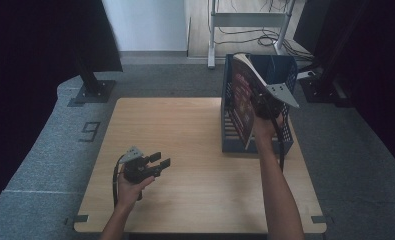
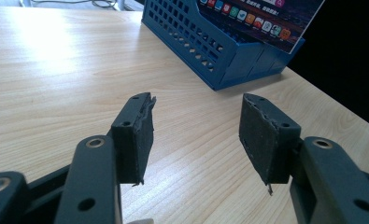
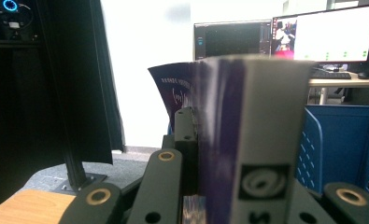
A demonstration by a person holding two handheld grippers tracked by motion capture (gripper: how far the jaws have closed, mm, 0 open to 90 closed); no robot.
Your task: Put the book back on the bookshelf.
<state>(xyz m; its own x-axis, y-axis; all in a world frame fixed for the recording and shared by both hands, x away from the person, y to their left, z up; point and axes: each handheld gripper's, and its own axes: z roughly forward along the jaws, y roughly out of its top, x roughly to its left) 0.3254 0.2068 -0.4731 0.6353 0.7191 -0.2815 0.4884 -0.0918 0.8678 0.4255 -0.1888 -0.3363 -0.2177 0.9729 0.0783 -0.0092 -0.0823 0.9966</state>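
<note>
- The left gripper (image 1: 157,162) sits low over the counter (image 1: 195,150) at about 7 o'clock in the high view, held in a hand (image 1: 130,187). Its fingers (image 2: 135,135) are apart with nothing between them, only bare wood beneath.
- From the left gripper view, the file box (image 2: 205,51) lies ahead at 1 o'clock, well apart from the fingers.
- The right gripper (image 1: 265,107) is at 2 o'clock in the high view, over the file box (image 1: 285,135) on the counter's right side.
- Its fingers (image 3: 184,135) are clamped on a magazine (image 3: 247,140), which rises between them in the right gripper view.
- The magazine (image 1: 242,102) stands tilted on edge in the box's left part, its cover facing left and its top edge leaning toward 1 o'clock; I cannot tell whether its bottom touches the box floor.
- Monitors (image 3: 308,37) show farthest off, at 1 o'clock in the right gripper view.
</note>
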